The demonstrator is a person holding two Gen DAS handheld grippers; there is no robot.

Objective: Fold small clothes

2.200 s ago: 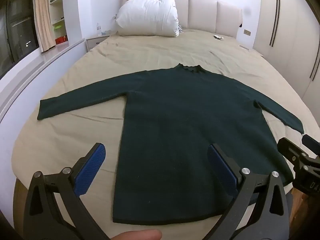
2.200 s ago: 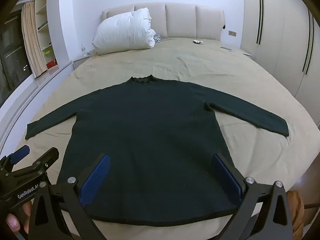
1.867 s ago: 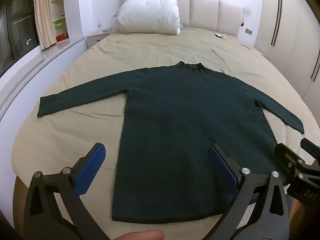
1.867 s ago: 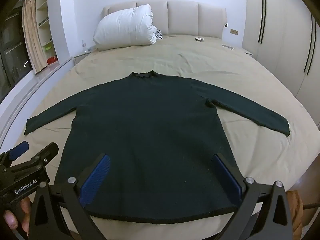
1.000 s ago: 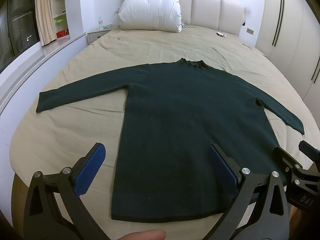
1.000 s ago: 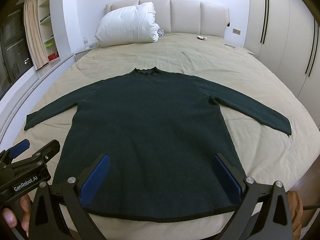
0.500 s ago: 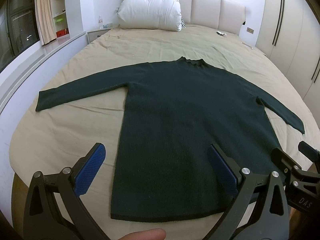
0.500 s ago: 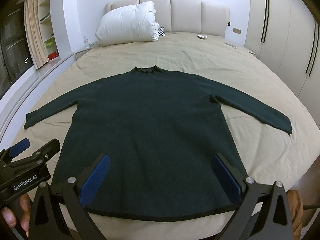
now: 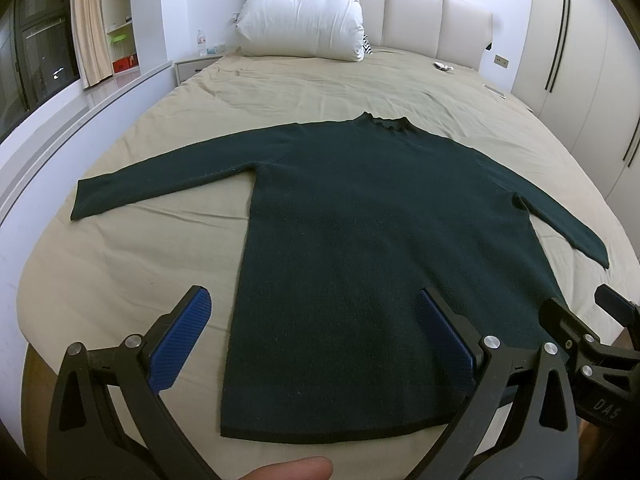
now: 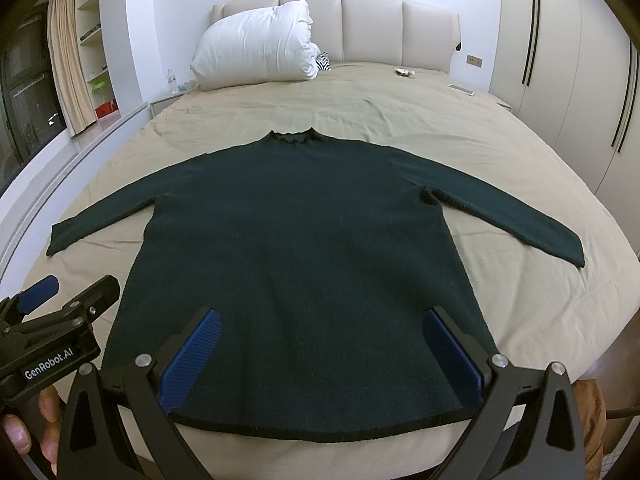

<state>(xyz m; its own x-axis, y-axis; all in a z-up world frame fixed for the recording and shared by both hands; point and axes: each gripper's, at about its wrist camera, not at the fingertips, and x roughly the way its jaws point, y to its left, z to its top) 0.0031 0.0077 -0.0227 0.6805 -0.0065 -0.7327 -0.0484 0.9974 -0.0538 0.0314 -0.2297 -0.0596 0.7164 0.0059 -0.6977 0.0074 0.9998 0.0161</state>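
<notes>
I am hovering both grippers, left gripper (image 9: 314, 340) and right gripper (image 10: 326, 354), fingers wide, at six o'clock of the unfolded sweater (image 9: 372, 240); no folding is showing.

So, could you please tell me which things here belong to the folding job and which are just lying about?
Part of the job:
dark green sweater, spread flat
left gripper, open
right gripper, open
bed

Just lying about:
white duvet bundle
water bottle
phone
</notes>
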